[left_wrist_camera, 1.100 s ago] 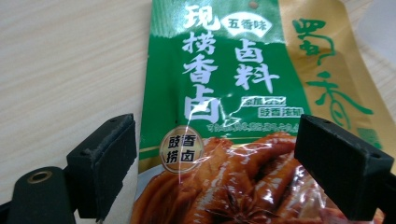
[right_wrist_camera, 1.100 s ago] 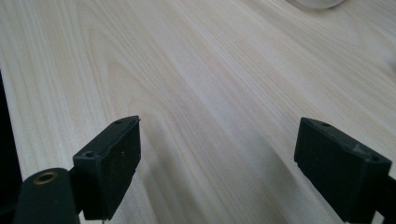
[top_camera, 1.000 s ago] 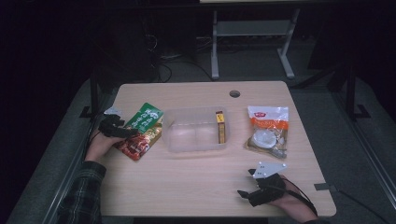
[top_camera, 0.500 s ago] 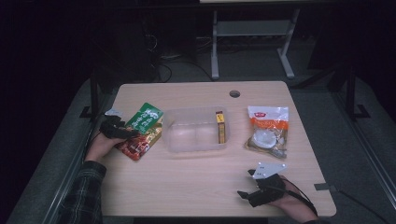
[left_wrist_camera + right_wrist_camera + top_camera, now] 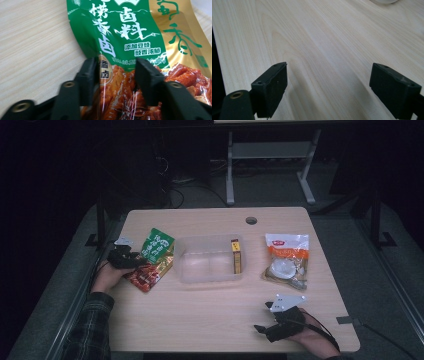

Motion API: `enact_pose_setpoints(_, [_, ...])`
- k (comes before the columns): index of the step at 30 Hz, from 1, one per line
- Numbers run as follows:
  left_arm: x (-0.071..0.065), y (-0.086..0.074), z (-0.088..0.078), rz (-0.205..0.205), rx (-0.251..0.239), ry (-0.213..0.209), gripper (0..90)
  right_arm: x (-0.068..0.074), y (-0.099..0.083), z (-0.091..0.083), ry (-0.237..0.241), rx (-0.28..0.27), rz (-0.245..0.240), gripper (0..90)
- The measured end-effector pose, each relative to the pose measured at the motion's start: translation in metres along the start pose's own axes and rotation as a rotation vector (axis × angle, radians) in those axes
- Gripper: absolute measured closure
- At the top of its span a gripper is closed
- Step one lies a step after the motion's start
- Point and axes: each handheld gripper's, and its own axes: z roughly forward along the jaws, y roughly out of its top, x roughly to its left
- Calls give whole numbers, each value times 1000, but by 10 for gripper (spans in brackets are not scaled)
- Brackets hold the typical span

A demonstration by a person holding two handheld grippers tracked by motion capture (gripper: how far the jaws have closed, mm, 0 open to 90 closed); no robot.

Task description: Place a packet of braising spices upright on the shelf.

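**Left tongs closing over the green-and-gold snack pouch**

On the pale wooden tabletop [image 5: 210, 315], at its left side: a glossy green-and-gold foil snack pouch [image 5: 140, 32], lying flat, just left of a clear plastic tub [image 5: 210, 270]. Left tongs [image 5: 116, 75] set over the pouch's lower part, jaws just been closing, foil bulging up between them. Inner faces close against the wrinkled film, yet true pressing hard to judge: pads hidden behind the foil's bulge. Pouch cut off at top, right and bottom of the left gripper view; printed picture of reddish meat blurred near the jaws. From the high view, left tongs [image 5: 131, 261] dark and small, jaw gap impossible to make out, left hand [image 5: 107, 277] partly under them.

Right tongs [image 5: 328, 87] wide open above bare wood, nothing between. Seen from above near the front edge [image 5: 260, 327], jaws lost in shadow.

Inside the tub, a slim yellow-and-red box [image 5: 236, 256] against the right wall. Well to the right, a white-and-orange clear food bag [image 5: 286, 260], contents hard to read.
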Motion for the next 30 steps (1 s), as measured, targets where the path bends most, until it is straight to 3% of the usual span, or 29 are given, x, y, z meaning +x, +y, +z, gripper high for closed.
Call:
enact_pose_setpoints(5, [-1, 2, 0, -1, 6, 15, 743, 0, 0, 0, 1, 2, -1, 144])
enact_pose_setpoints(9, [-5, 5, 0, 35, 28, 54, 826, 0, 0, 0, 1, 3, 1, 144])
enact_pose_setpoints(12, [-7, 7, 1, 26, 35, 67, 877, 0, 0, 0, -1, 4, 2, 145])
enact_pose_setpoints(19, [-2, 6, -2, -52, 9, 33, 898, -1, -1, -1, -3, 0, 0, 145])
enact_pose_setpoints(24, [6, 2, -13, -105, -13, 7, 900, -1, -1, -1, -2, -1, -2, 145])
enact_pose_setpoints(30, [11, -4, -27, -136, -39, 2, 900, 0, 0, -2, 0, -2, -4, 145])
